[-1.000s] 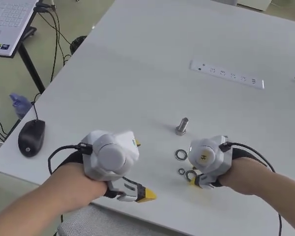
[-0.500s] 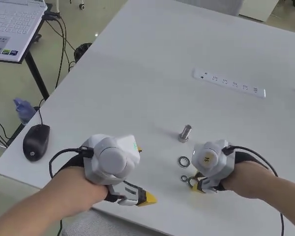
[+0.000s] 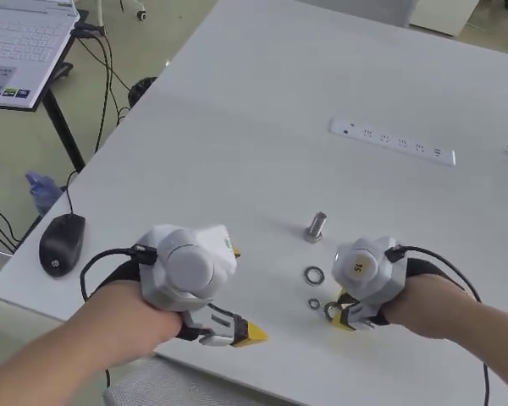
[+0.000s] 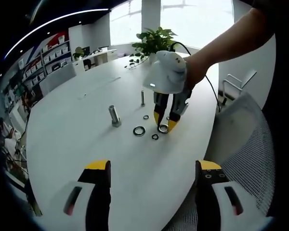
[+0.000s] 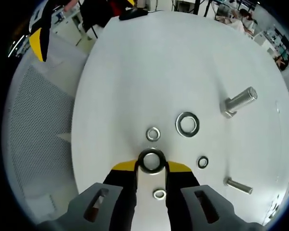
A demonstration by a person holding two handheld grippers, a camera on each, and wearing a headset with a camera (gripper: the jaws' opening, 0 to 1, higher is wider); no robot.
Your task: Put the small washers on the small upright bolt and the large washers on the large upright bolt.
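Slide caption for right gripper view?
Right gripper pinches a large washer flat on the table, large bolt nearby.

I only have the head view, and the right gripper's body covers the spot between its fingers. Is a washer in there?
Observer: Yes. In the right gripper view a large washer lies flat on the table between the yellow fingers of the right gripper. I cannot tell whether they pinch it.
Operator: Where is the small bolt?
Observer: The small bolt stands upright just beyond the right gripper, as the left gripper view looks at it.
Operator: Anything else lying under that gripper?
Observer: A small washer lies between the fingers, nearer the gripper's body than the large washer.
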